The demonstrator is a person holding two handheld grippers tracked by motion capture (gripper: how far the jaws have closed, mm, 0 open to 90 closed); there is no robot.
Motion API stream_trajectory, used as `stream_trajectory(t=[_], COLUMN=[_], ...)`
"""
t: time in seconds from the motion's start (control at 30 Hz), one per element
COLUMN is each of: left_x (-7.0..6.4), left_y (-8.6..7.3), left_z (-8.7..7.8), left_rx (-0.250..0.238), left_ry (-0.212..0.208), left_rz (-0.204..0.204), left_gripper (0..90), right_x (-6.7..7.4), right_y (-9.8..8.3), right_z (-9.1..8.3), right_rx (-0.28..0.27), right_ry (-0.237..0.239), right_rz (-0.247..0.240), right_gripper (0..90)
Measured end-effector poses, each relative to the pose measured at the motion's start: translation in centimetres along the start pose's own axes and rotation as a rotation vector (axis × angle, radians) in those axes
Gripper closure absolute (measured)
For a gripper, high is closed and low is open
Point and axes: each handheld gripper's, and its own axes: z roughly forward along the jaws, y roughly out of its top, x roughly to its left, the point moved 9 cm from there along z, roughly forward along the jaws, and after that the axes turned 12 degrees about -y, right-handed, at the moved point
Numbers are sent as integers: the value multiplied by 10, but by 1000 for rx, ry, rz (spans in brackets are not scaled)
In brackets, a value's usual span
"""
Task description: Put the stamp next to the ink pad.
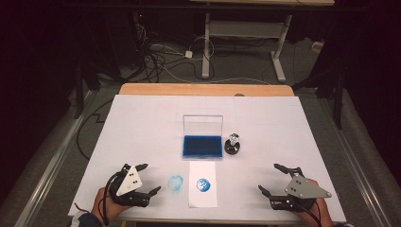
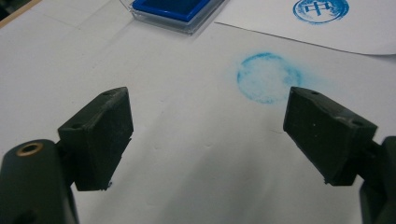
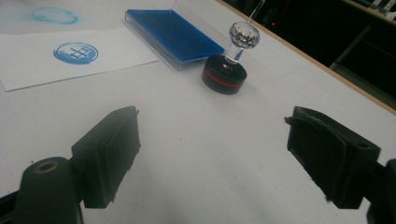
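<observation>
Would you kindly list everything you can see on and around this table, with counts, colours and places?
ink pad: 1, blue in a clear case with its lid up, table centre.
stamp: 1, black base with a clear faceted knob, upright, just right of the ink pad.
paper slip: 1, white, in front of the ink pad, bearing a round blue stamped mark.
ink smudge: 1, pale blue ring, on the table cover left of the paper slip.
table cover: 1, white, over a wooden table.
cables: several, dark and white, on the floor beyond the table.
desk frame: 1, grey, far background.
left gripper: 1, black, near left edge, open.
right gripper: 1, black, near right edge, open.
</observation>
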Motion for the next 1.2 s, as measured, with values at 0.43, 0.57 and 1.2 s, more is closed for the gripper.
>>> stream_trajectory(t=[0.43, 0.57, 1.2], left_x=[0, 1, 4], left_y=[0, 0, 2], left_z=[1, 2, 8], left_rx=[2, 5, 7], left_ry=[-1, -3, -15], left_rz=[-2, -2, -11], left_gripper=[151, 151, 151], right_x=[1, 1, -1], right_y=[1, 1, -1], right_z=[-1, -1, -2], right_rx=[-5, -7, 0], right_ry=[4, 3, -2], right_rz=[-3, -6, 1], right_gripper=[169, 169, 169])
